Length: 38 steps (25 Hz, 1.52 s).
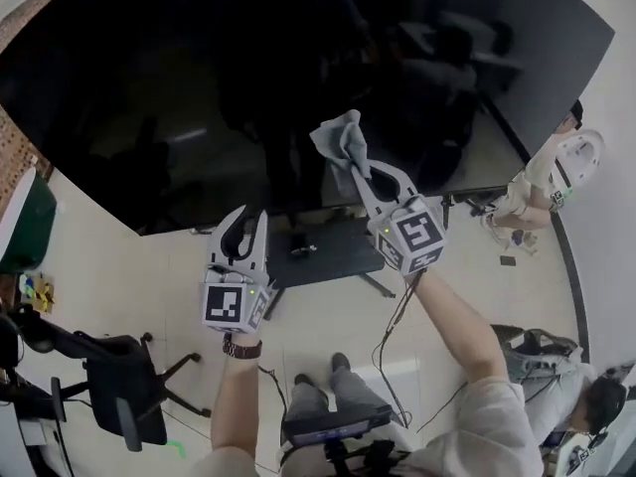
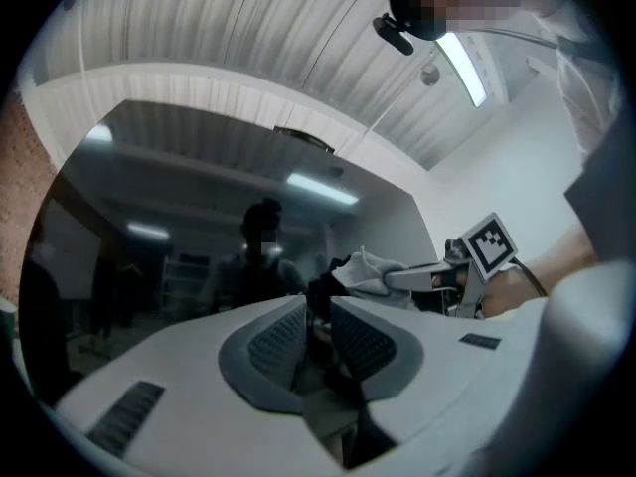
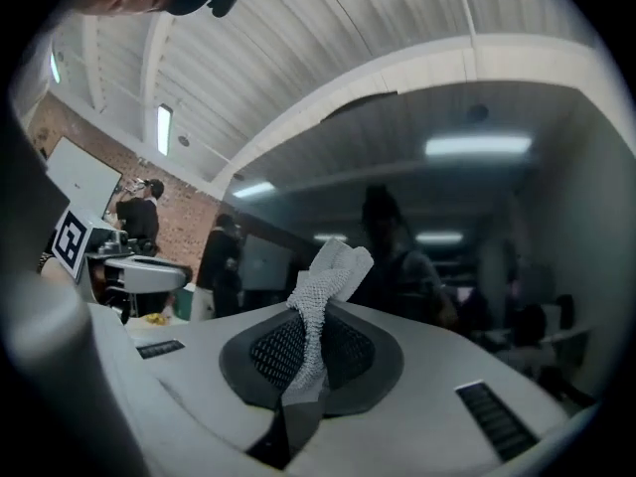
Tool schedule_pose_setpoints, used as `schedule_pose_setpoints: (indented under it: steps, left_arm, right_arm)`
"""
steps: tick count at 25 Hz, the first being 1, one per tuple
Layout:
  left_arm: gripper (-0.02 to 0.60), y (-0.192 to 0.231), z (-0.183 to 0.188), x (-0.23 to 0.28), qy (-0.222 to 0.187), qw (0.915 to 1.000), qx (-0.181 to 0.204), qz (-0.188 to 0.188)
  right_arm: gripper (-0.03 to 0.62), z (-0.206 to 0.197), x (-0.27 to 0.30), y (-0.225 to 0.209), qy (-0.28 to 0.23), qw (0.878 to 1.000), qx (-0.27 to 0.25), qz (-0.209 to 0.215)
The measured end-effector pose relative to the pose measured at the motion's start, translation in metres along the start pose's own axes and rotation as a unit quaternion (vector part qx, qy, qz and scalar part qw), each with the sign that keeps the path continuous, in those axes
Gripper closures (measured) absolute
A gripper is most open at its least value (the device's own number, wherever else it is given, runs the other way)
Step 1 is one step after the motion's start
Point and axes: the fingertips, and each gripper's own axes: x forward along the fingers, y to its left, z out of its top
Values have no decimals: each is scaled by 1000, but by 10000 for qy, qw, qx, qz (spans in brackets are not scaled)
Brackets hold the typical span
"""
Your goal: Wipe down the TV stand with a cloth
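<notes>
A large black TV screen (image 1: 248, 87) fills the upper head view, and its dark stand base (image 1: 323, 251) rests on the pale floor below it. My right gripper (image 1: 350, 167) (image 3: 310, 316) is raised in front of the screen's lower edge, shut on a grey cloth (image 1: 340, 139) (image 3: 333, 266) that sticks up from its pads. My left gripper (image 1: 251, 215) (image 2: 316, 311) hangs lower and to the left, near the stand base, its jaws a narrow gap apart with nothing between them. In the left gripper view the cloth (image 2: 363, 271) and right gripper (image 2: 427, 278) show ahead.
A black office chair (image 1: 124, 381) stands at the lower left. A person (image 1: 542, 192) is at the right by the screen's edge, and another (image 1: 586, 405) sits at the lower right. A green object (image 1: 30, 222) lies at the left edge. Cables trail on the floor.
</notes>
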Motion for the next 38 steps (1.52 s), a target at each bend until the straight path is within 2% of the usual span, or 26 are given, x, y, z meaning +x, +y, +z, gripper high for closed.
schedule_pose_setpoints:
  steps: [3, 6, 8, 11, 14, 17, 20, 24, 27, 29, 32, 35, 38]
  left_arm:
    - [483, -19, -95, 1, 310, 9995, -22, -1]
    - [483, -26, -199, -19, 413, 9990, 31, 171]
    - [483, -33, -273, -24, 409, 9987, 153, 248]
    - [483, -38, -378, -13, 412, 9985, 281, 221]
    - [483, -39, -450, -12, 402, 9978, 438, 278]
    - [483, -40, -500, -18, 333, 9975, 503, 368]
    - [483, -44, -520, -28, 116, 9975, 593, 376]
    - [483, -51, -523, -47, -83, 9976, 638, 270]
    - [483, -51, -521, -51, -9, 9972, 662, 344]
    - [483, -50, -518, -53, 62, 9975, 588, 395]
    - [483, -54, -515, -53, 151, 9976, 530, 418]
    - [483, -66, -519, -54, 188, 9980, 500, 327]
    - [483, -74, -524, -51, 170, 9985, 455, 250]
  right_arm:
    - [569, -103, -1, 31, 211, 9991, 230, 299]
    - [569, -217, -5, 80, 331, 9977, 356, 465]
    - [569, -295, -2, 97, 327, 9977, 412, 427]
    - [569, -398, 14, 99, 212, 9984, 450, 256]
    - [569, -474, 28, 98, 165, 9983, 549, 111]
    - [569, -512, 36, 94, 29, 9987, 513, 29]
    - [569, -506, 48, 87, -357, 9989, 285, -40]
    - [569, -465, 70, 81, -819, 9964, -34, -195]
    - [569, -450, 90, 79, -800, 9962, -191, -269]
    - [569, -465, 105, 83, -504, 9984, -201, -165]
    - [569, -525, 123, 95, 448, 9987, -212, 74]
    - [569, -591, 112, 96, 1360, 9897, -430, 103]
    - [569, -631, 90, 88, 1969, 9783, -644, 62]
